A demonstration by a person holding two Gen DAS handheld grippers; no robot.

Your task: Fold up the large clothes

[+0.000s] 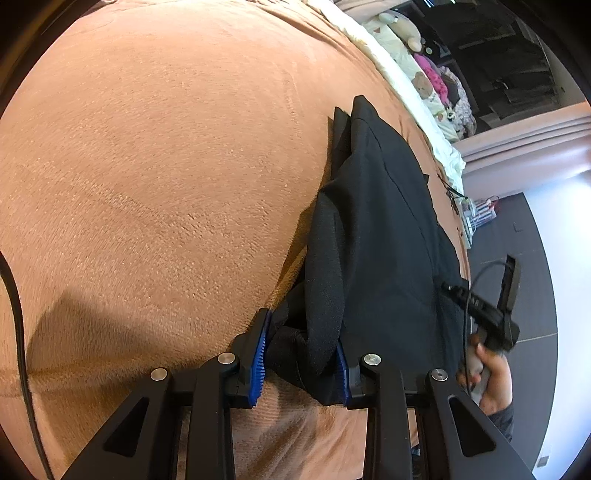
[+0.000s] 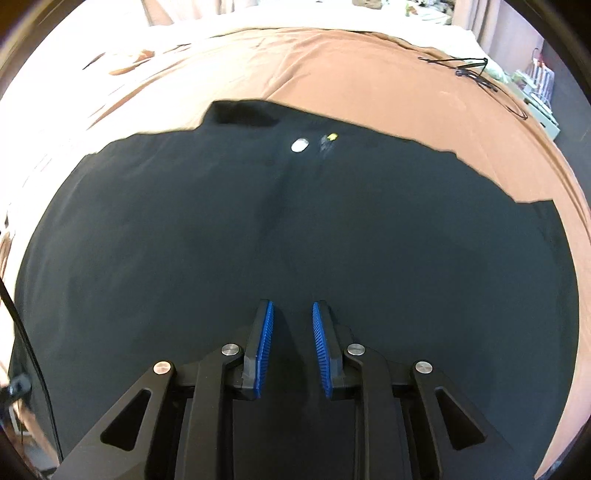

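A black garment (image 1: 376,221) lies in a long folded strip on the brown blanket (image 1: 147,166). My left gripper (image 1: 303,332) is shut on a bunched end of it, and the cloth bulges between the blue pads. In the right wrist view the same garment (image 2: 258,221) spreads wide beneath my right gripper (image 2: 292,304). Its pads stand close together with dark cloth filling the narrow gap. A small white patch (image 2: 299,145) and a yellow speck (image 2: 331,137) show near the garment's far edge. A hand (image 1: 491,369) holds the right gripper at the garment's right side.
The brown blanket (image 2: 369,74) covers a bed and is bare to the left of the garment. Soft toys (image 1: 402,26) and pale bedding line the far edge. A thin black cord (image 2: 465,68) lies at the far right corner. Dark floor (image 1: 535,258) runs beside the bed.
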